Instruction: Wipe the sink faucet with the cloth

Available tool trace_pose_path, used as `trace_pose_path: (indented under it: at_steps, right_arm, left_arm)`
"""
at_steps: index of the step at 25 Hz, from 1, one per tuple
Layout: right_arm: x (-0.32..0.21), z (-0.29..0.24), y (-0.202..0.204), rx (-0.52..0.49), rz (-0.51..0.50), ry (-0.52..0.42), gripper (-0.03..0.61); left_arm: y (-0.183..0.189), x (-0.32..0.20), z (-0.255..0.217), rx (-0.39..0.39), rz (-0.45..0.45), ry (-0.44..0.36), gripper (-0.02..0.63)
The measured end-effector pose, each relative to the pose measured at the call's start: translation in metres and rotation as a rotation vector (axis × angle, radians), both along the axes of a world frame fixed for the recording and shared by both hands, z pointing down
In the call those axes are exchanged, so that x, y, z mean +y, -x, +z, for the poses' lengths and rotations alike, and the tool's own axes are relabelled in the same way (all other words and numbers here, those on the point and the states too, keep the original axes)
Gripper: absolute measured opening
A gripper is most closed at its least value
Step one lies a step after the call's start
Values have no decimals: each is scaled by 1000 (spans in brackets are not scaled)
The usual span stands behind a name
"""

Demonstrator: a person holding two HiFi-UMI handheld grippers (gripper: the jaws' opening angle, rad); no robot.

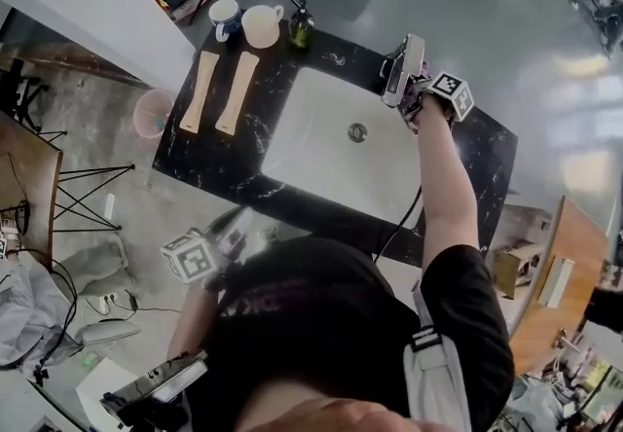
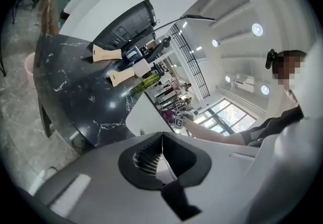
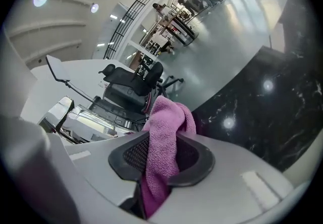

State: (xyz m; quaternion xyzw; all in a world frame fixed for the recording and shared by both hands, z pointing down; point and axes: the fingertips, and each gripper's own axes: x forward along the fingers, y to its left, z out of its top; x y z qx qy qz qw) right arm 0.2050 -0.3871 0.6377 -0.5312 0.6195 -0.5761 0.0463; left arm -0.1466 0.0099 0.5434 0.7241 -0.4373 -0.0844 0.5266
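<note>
Cloth (image 3: 166,117), purple and bunched, is gripped between the fingers of the right gripper (image 3: 162,142), which are clamped on its folds, with a tuft standing proud of the tips. In the head view the cloth is seen carried at arm's stretch to the chrome faucet (image 1: 402,70), which is mounted on the black bench (image 1: 229,162) at about 1 o'clock of the white sink (image 1: 311,128). The cloth is placed at the faucet's 5 o'clock side, just beside it, though contact cannot be confirmed. The left gripper (image 2: 162,141) is held near the person's body, at 7 o'clock of the sink, with its fingers closed together on nothing. The step in hand is judged to be the approach to the faucet, with wiping about to be started. For the next move, the tuft needs to be pressed against the faucet's body and drawn along it, with the grip kept firm so that the cloth is not dragged out.
</note>
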Motion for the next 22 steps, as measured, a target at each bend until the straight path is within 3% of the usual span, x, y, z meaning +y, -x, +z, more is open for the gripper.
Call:
trace_pose_path:
  at_steps: [3, 5, 10, 14, 17, 22]
  right_arm:
    - [-1, 1, 0, -15, -1, 14, 106]
    - [-1, -14, 3, -72, -14, -24, 106]
    - [20, -98, 5, -256, -21, -251, 107]
    - [59, -151, -6, -291, -20, -414, 107]
    - [108, -173, -16, -177, -35, -454, 107]
    - [229, -150, -56, 264, -83, -358, 108]
  left_arm:
    - [0, -3, -2, 1, 16, -3, 3]
    - [2, -5, -5, 8, 25, -14, 3]
    - [11, -4, -13, 18, 67, -45, 3]
    - [11, -3, -21, 33, 141, -85, 3]
    - [6, -1, -23, 50, 224, -103, 3]
    - [-21, 14, -20, 90, 415, -99, 3]
